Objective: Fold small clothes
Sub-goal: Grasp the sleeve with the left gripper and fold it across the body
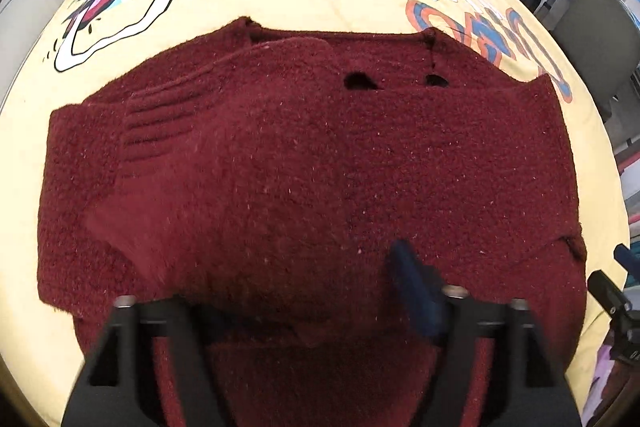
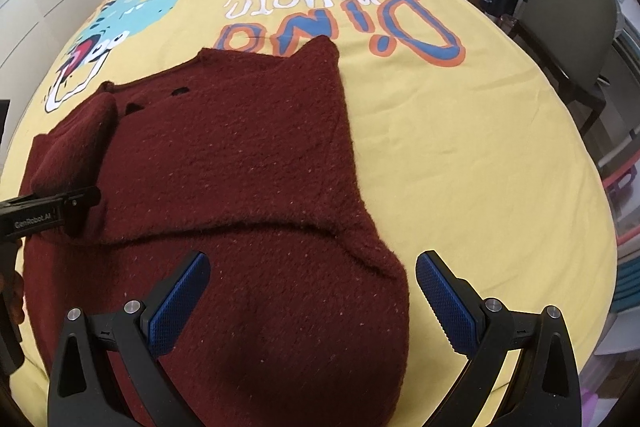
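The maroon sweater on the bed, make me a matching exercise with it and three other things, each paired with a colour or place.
Things:
1. sweater
2. bedsheet
3. right claw pads
4. chair

Descriptions:
A. blue, textured
B. yellow with dinosaur print
C. dark red, lying flat with a sleeve folded over
D. grey-green, beside the bed at the right of the right wrist view

Pairs: 1-C, 2-B, 3-A, 4-D

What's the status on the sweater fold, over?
Left gripper open, low over the maroon sweater. Right gripper open, empty, above its near edge. Sweater lies on the yellow bedspread, sleeves folded in. Nothing in the way.
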